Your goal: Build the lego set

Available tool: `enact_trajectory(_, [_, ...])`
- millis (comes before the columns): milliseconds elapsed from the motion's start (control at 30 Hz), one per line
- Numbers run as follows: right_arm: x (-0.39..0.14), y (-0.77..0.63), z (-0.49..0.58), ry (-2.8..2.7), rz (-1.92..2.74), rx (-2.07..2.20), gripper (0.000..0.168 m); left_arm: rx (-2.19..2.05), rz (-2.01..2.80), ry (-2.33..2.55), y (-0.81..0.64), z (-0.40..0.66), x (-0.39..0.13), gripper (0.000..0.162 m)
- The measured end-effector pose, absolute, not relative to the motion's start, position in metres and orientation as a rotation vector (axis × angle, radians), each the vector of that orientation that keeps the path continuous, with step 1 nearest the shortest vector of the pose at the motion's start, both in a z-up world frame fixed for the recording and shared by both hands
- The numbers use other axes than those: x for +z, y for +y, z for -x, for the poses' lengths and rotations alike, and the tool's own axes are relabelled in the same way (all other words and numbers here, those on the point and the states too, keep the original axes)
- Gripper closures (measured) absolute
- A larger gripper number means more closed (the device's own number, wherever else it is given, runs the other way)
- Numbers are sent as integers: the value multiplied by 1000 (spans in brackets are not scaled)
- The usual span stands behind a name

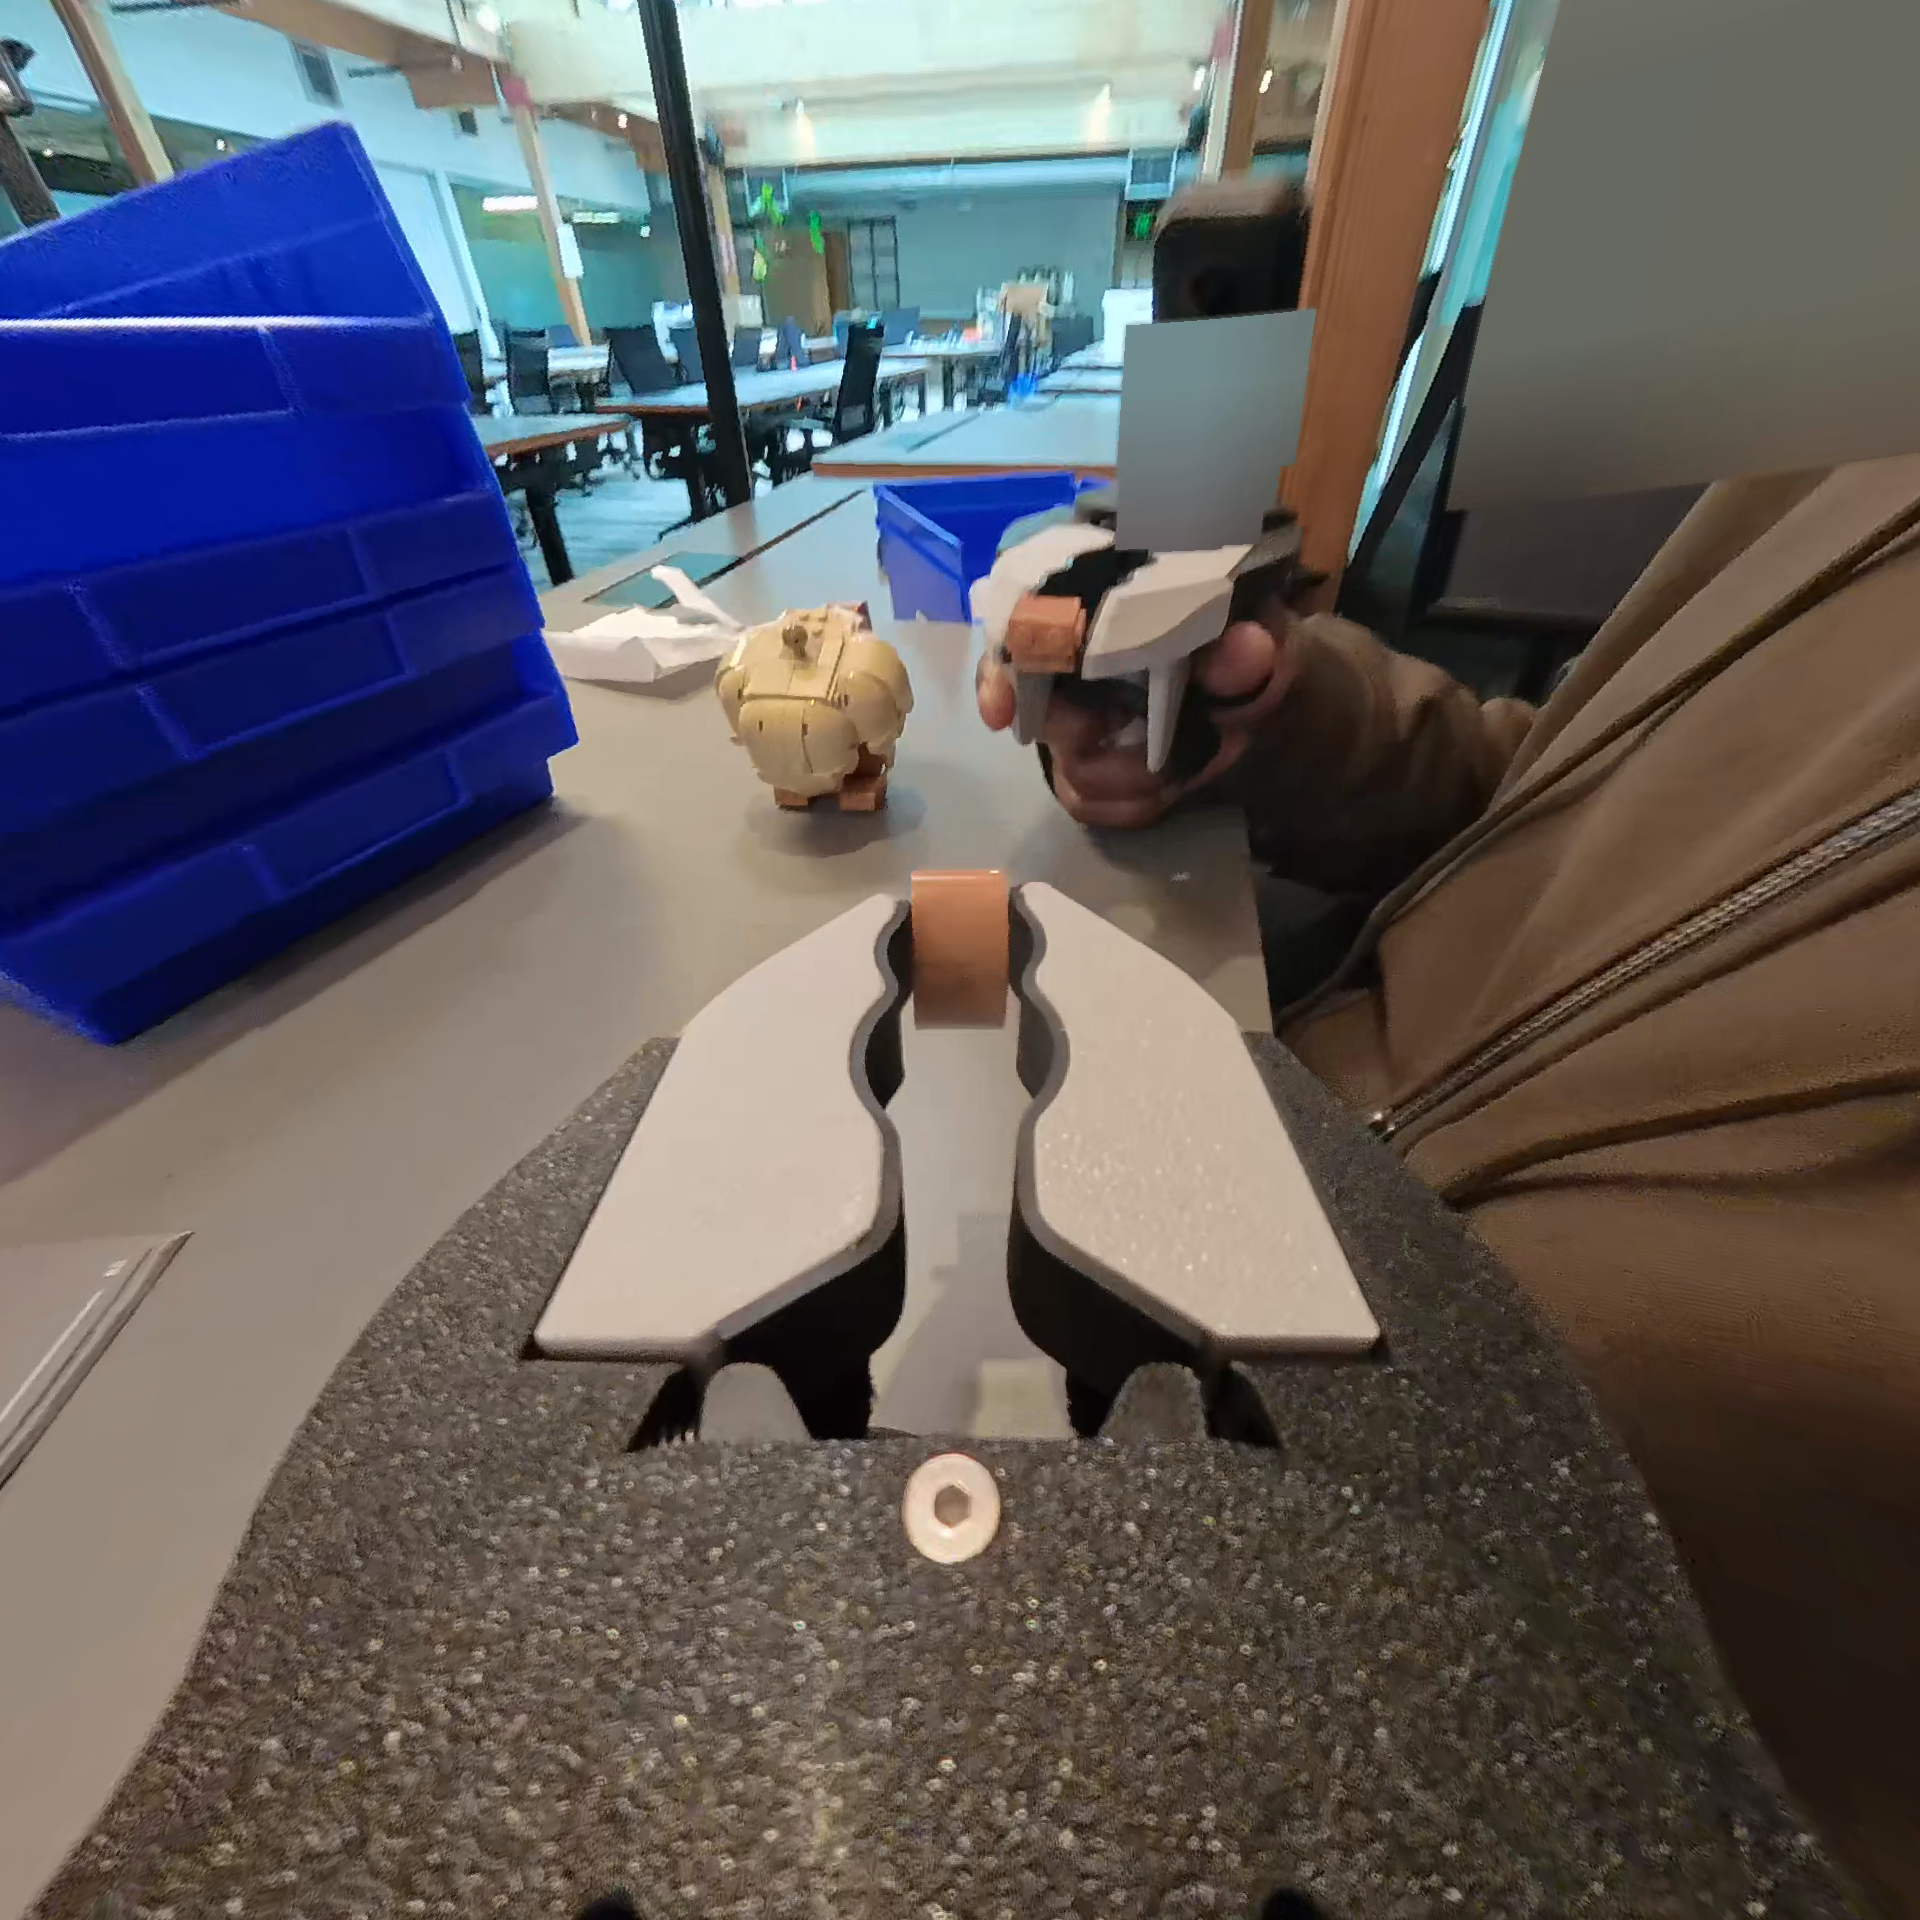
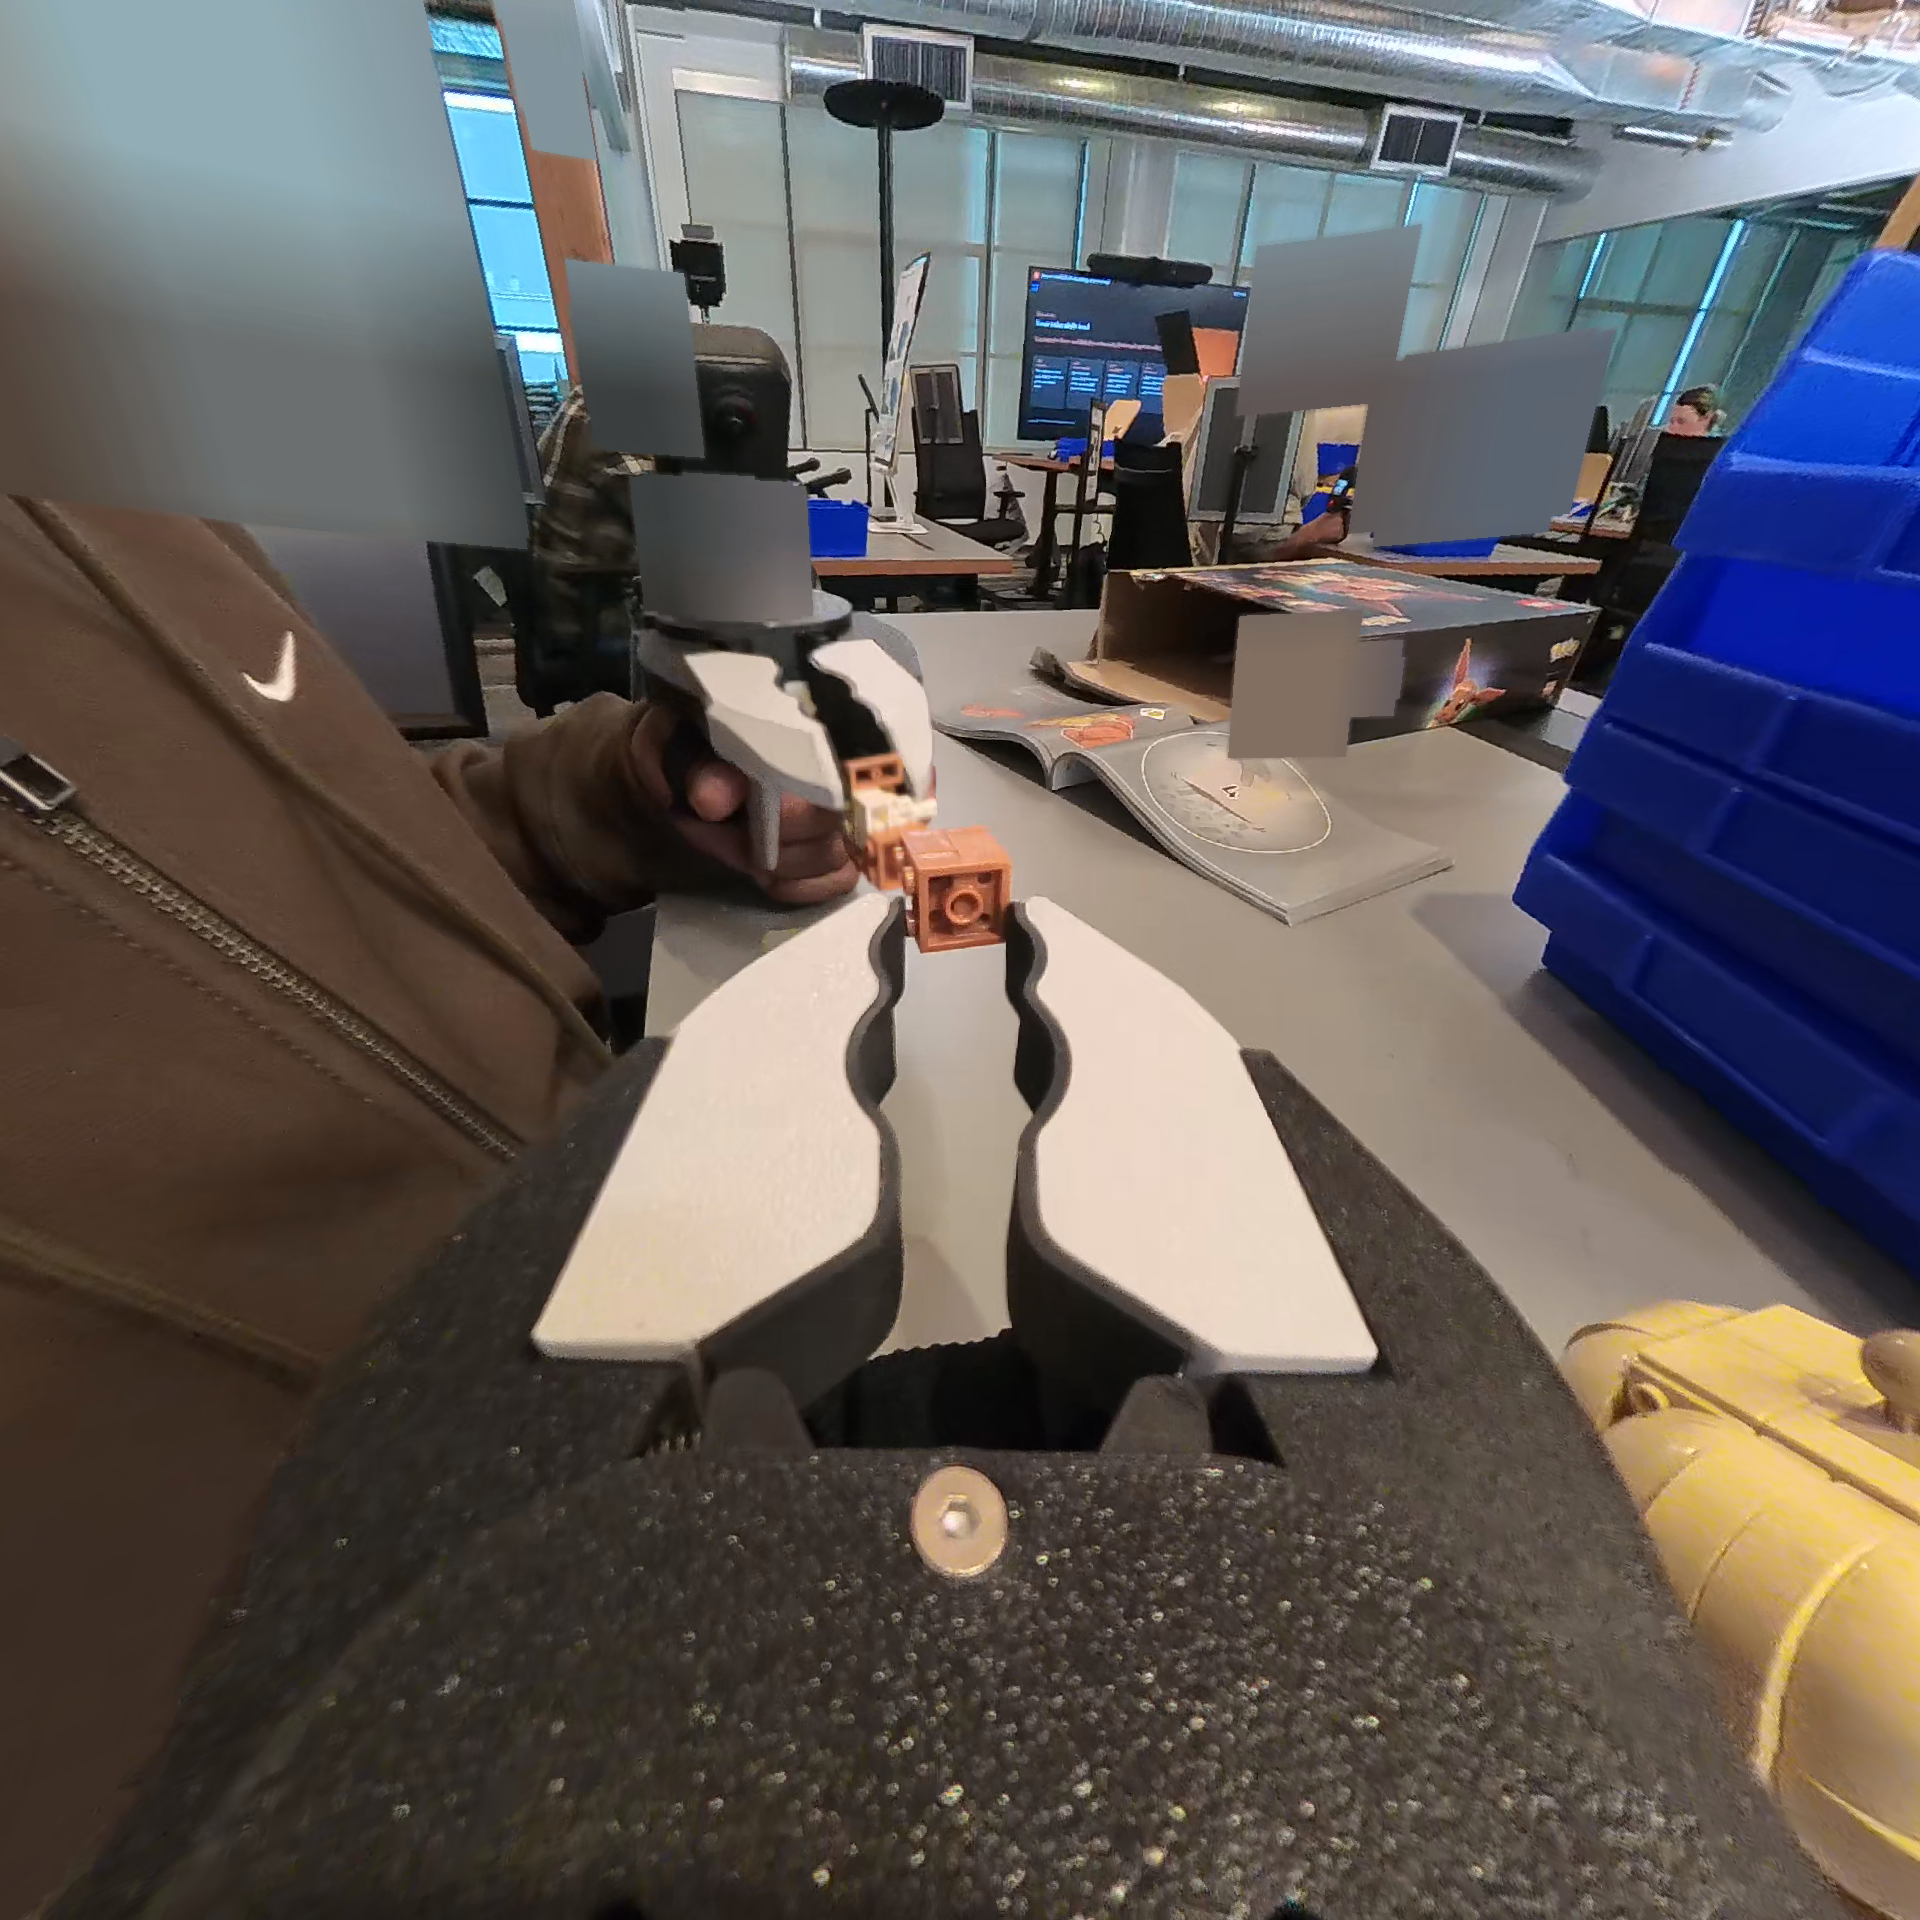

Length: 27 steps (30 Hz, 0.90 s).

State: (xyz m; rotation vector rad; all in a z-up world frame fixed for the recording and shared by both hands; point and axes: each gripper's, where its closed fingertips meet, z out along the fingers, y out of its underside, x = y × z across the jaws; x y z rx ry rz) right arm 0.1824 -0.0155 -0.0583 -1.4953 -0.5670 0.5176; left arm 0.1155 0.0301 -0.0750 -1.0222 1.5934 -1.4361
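My left gripper is shut on a small brown piece and holds it above the grey table. In the right wrist view that gripper shows farther off, and its load reads as a small brown and white assembly. My right gripper is shut on a brown cube brick with a stud facing the camera. It also shows in the left wrist view, facing my left gripper, with the brick between its tips. A tan rounded lego model stands on the table between them, to the left.
Stacked blue bins fill the left side and show in the right wrist view. Another blue bin and crumpled white wrapping lie behind the model. An open instruction booklet and the set's box lie farther off. The person's brown jacket is close. About 9 cm separates my left fingertips from my right.
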Motion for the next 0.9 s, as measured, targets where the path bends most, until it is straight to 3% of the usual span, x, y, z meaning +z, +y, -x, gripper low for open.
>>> enact_trajectory(400, [-68,0,-187,-561,1546,302,150,-797,1187,1978,30,-142,-151,143])
enact_trajectory(533, [-73,7,-184,-600,1563,180,150,-964,1185,1875,34,-141,-132,129])
enact_trajectory(733, [-70,15,-177,-708,1475,-114,150,-1631,1202,1559,20,-138,-69,134])
enact_trajectory(900, [-66,16,-164,-828,1343,-342,150,-1935,1284,1477,7,-148,-59,136])
